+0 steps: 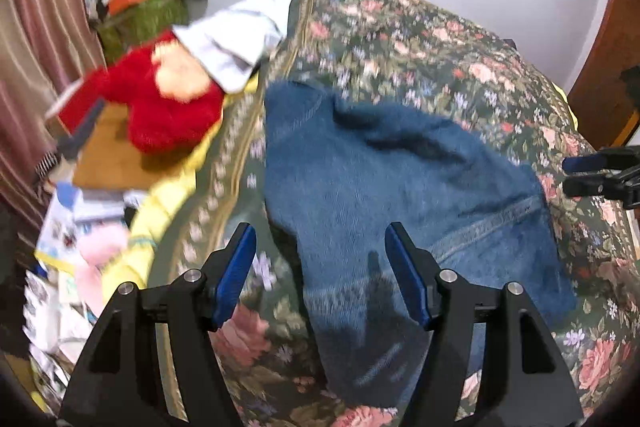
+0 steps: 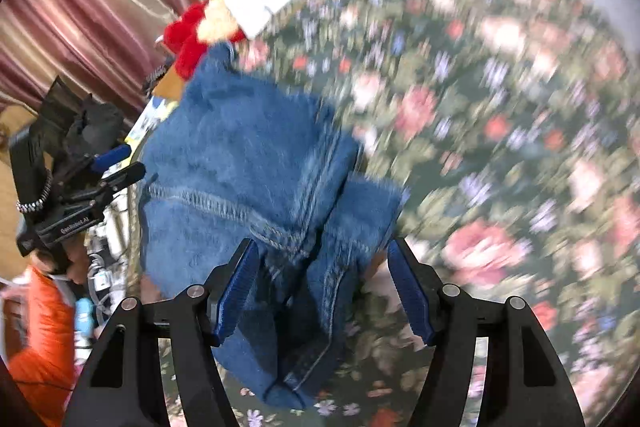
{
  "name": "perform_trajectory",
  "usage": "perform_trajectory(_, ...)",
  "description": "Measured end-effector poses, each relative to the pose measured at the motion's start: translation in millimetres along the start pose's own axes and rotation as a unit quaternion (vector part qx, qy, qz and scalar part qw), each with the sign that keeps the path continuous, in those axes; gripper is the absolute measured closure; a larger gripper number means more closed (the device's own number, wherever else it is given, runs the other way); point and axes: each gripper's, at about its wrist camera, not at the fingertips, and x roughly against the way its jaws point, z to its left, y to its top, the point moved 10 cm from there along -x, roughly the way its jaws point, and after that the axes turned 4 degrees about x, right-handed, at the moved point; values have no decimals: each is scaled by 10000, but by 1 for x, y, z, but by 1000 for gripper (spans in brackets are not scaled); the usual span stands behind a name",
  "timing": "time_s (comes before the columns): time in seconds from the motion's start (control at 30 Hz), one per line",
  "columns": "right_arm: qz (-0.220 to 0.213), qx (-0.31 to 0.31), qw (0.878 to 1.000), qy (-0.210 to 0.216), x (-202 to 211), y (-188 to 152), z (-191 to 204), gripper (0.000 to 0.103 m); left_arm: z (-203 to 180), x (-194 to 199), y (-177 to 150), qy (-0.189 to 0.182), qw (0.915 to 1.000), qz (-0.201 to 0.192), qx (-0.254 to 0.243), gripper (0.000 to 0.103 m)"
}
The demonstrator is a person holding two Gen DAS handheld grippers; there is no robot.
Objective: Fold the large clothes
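Plainly both tools are hanging over the work with fingers standing apart and clamping nothing. Between the pads of the left gripper (image 1: pixel 320 275) the near end of the jeans (image 1: pixel 400 187) is lying flat on the floral bedspread (image 1: pixel 460 51), the pads not pressing it; beyond the fingertips the denim is spreading away toward a stitched seam and a dark crease. Between the pads of the right gripper (image 2: pixel 324 287) a doubled hem edge is bunching, again untouched as far as the blur is allowing. Denim is looking heavy, thick and limp, not slippery, not fragile; it is likely dragging and sagging when lifted, so I am judging the stitched hems and seams the firmest places to pinch, both layers together. Farther off, beyond the fingertips, a red plush toy (image 1: pixel 160 99) and a pale garment (image 1: pixel 236 43) are sitting clear of the jeans.
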Motion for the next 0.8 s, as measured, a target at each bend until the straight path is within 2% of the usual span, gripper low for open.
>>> perform_trajectory(0.1, -522, 37, 9985, -156, 19, 24, 6, 37, -8, -5, 22, 103, 9998, -123, -135, 33)
perform_trajectory(0.17, -676, 26, 9977, -70, 19, 37, 14, 27, -15, -15, 36, 105, 9997, -148, -181, 32)
perform_trajectory(0.27, -825, 73, 9964, -154, 3, 54, 30, 26, -22, -42, 50, 170, 9996, -25, -223, 32)
perform_trajectory(0.4, -500, 376, 9978, -215, -41, 53, 42, 26, -21, -85, 60, 459, 9986, 199, -170, 32)
perform_trajectory(0.53, 9, 705, 9955, -634, -80, 32, 25, 26, -14, -120, 61, 542, 9974, 460, 64, 28)
perform_trajectory(0.57, 20, 799, 9947, -640, -86, 26, 20, 26, -14, -125, 60, 589, 9971, 485, 33, 27)
perform_trajectory(0.67, -17, 752, 9954, -600, -85, 16, 7, 21, -17, -129, 61, 757, 9959, 491, -111, 26)
perform_trajectory(0.8, 17, 594, 9972, -460, -72, 5, -4, 19, -15, -114, 58, 791, 9958, 443, -103, 26)
